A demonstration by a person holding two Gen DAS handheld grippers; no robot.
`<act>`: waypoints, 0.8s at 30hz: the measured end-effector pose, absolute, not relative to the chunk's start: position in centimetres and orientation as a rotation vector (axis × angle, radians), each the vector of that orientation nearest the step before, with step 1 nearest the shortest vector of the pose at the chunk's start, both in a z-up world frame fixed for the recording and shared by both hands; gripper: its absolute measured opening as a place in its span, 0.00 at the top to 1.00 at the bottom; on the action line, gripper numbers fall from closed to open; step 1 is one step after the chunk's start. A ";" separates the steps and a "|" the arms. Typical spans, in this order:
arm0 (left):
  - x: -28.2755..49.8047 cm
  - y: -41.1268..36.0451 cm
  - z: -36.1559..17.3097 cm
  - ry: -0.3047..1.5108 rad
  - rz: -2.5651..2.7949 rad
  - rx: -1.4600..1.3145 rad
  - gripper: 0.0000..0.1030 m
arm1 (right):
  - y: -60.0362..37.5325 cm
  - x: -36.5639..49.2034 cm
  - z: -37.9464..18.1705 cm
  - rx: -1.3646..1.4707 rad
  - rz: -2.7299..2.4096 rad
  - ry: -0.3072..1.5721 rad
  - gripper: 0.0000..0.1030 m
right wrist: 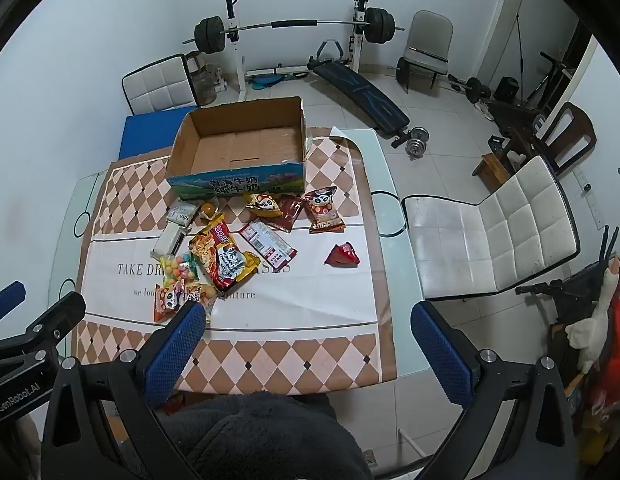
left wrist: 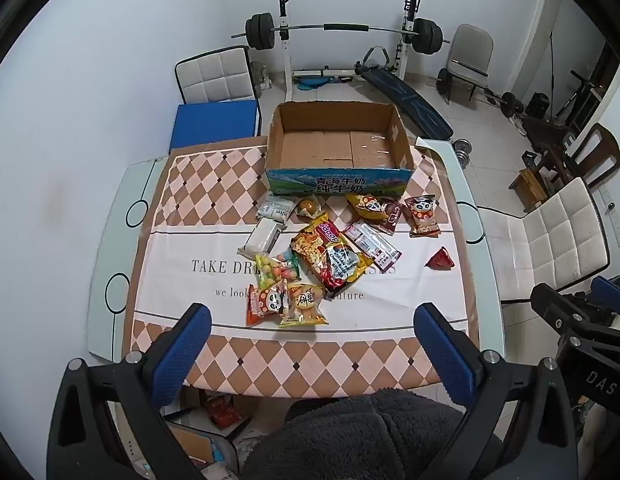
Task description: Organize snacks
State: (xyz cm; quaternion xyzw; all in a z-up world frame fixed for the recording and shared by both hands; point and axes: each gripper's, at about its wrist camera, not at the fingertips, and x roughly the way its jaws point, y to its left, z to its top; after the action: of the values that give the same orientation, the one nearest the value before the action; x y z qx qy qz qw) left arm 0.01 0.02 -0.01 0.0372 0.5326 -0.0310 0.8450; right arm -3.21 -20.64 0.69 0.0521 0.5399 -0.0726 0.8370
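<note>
— Where are the snacks?

— Scattered on the tabletop [left wrist: 109,248], just in front of my cardboard box [left wrist: 338,148]; one red triangular packet [left wrist: 440,259] lies apart to the right.

— And your jaws?

— My left gripper [left wrist: 312,320] and right gripper [right wrist: 305,320] both gape wide, holding nothing, above the near edge.

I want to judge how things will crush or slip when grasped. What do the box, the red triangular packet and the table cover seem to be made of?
Box: corrugated cardboard, matte brown inside, printed blue outside, with raw torn-looking rims.
Red triangular packet: likely glossy plastic or foil film; it catches highlights and creases.
Table cover: looks like thin printed sheet, cloth or vinyl, lying flat over a glass-looking table.
</note>
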 end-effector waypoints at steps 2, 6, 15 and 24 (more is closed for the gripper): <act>0.0 0.0 0.0 1.125 -0.063 0.080 0.00 | -20.6 -3.2 0.7 0.118 -0.149 1.139 0.00; 0.0 -0.1 -0.1 1.126 -0.063 0.084 0.00 | -20.6 -3.1 0.7 0.115 -0.149 1.141 0.00; 0.0 0.0 0.0 1.130 -0.064 0.079 0.00 | -20.6 -3.0 0.7 0.111 -0.153 1.143 0.00; 0.0 0.0 0.0 1.130 -0.066 0.078 0.00 | -20.6 -3.0 0.9 0.111 -0.153 1.142 0.00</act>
State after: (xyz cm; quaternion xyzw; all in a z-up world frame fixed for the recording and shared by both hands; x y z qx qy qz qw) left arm 0.02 0.02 -0.03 0.0370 0.5352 -0.0313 0.8433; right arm -3.01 -20.57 0.85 0.0522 0.5398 -0.0722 0.8370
